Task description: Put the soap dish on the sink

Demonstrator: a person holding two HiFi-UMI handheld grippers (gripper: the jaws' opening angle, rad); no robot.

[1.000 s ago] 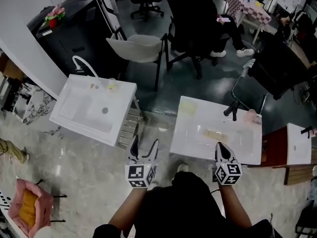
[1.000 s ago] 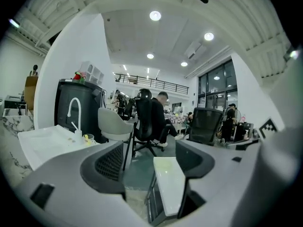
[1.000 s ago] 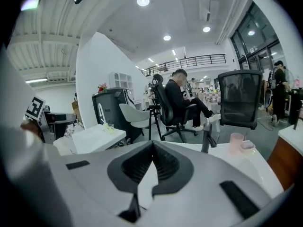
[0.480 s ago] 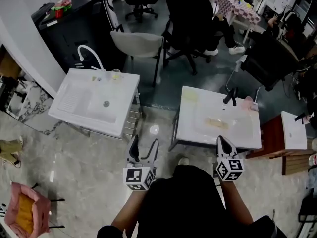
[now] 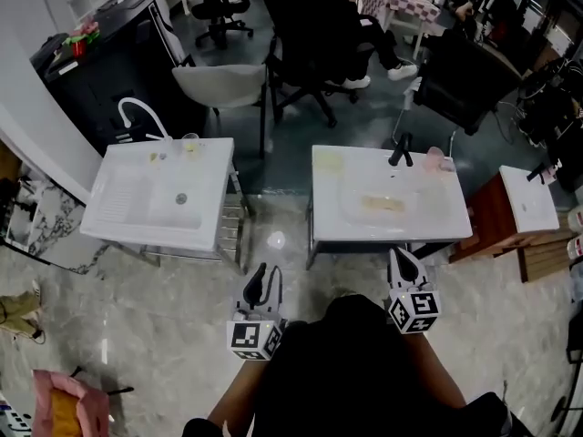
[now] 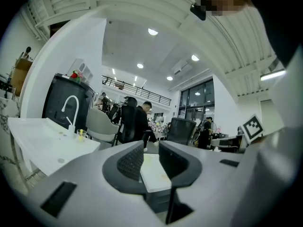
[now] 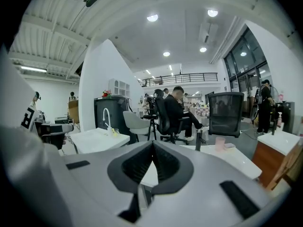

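Surveying the room by size, you have these items before you:

- Floor [image 5: 164, 326]: glossy, pale, marble-veined stone that gives way to dark flooring further back.
- Black cabinet [image 5: 109, 53]: a boxy unit against the white wall, behind the left sink.
- Left sink [image 5: 118, 198]: white and rectangular, smooth, with a ribbed drainer panel and a white goose-neck tap [image 5: 137, 112].
- Right sink [image 5: 328, 226]: white and rectangular on a dark frame, with a shallow rounded basin and a short black tap [image 5: 399, 150] on its back rim.
- Grey shell chair [image 5: 219, 85]: a curved moulded seat on thin dark legs.
- Left gripper [image 5: 268, 271]: a grey body with black ribbed pads. You hold it level over the floor, short of the right sink's front left corner. Its jaws have just been closing and now stand a narrow gap apart, with nothing between them.
- Right gripper [image 5: 401, 255]: the same build, held just in front of the right sink's front rim. Its jaw tips are pressed together and it is empty.
- Tan oblong piece [image 5: 383, 204]: flat, lying in the right basin.
- Pale yellow pad [image 5: 328, 162]: square, on the back left corner.
- Pink cup [image 5: 433, 154]: upright, just right of the black tap.
- Soap dish [image 5: 446, 164]: what looks like a small, flat, pinkish tray on the back rim just beside the cup. It is well apart from both grippers and too small to make out in detail.
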